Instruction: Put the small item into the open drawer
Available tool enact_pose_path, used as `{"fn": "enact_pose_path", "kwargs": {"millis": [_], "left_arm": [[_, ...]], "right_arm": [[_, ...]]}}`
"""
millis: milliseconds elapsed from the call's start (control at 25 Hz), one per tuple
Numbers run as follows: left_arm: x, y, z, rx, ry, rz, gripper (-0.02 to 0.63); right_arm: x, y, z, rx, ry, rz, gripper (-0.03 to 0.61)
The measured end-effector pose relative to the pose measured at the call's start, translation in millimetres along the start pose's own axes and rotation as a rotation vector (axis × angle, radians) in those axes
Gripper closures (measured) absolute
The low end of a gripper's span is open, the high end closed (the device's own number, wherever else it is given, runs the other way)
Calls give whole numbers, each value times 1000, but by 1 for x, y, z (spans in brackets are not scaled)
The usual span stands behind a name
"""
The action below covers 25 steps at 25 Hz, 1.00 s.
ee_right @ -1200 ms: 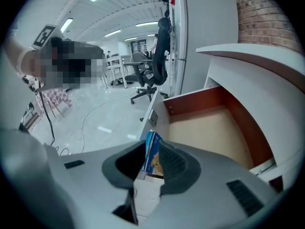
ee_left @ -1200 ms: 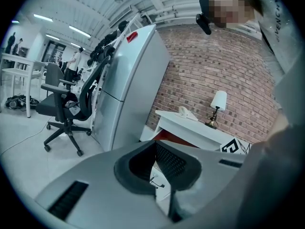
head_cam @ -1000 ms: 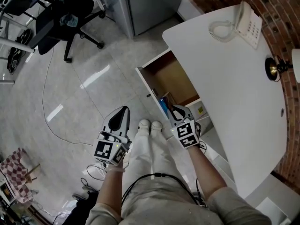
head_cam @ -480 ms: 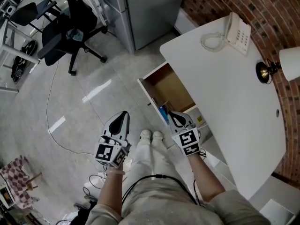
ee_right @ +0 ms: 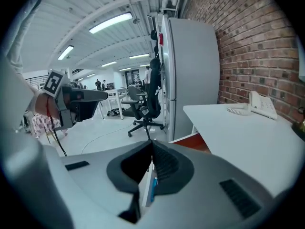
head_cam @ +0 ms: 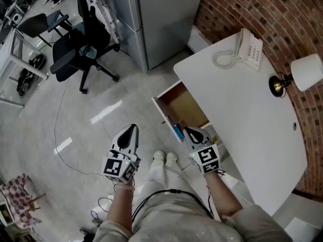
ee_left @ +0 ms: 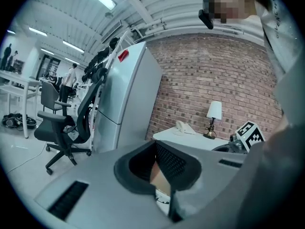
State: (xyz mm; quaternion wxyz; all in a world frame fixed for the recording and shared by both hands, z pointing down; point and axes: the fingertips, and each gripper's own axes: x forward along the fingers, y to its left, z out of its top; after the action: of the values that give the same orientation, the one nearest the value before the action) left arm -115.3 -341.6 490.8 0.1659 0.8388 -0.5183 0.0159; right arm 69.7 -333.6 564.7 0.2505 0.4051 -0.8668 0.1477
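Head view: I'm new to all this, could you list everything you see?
desk: one, white, right side
drawer: one, open, brown inside, at desk's left edge
blue item: one, blue, drawer's near end
telephone: one, white, desk's far end
lamp: one, white shade, desk's right edge
refrigerator: one, grey, top centre
office chair: one, black, upper left
left gripper: one, grey, fingers shut, above floor
right gripper: one, grey, fingers shut, beside drawer

The blue thing (head_cam: 176,131) in the open drawer (head_cam: 184,105), just beside your right hand-held gripper (head_cam: 190,131), is too small to identify; the drawer's back end lies hidden under the worktop (head_cam: 252,115).
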Motion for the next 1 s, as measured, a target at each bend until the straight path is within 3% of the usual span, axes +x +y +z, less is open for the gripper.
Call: {"fn": "enact_pose_path", "kwargs": {"millis": [1000], "left_arm": [[-3,4,75,82,-115,24,609]], "right_arm": [[-35,-17,109,9,-236,-7,574]]}}
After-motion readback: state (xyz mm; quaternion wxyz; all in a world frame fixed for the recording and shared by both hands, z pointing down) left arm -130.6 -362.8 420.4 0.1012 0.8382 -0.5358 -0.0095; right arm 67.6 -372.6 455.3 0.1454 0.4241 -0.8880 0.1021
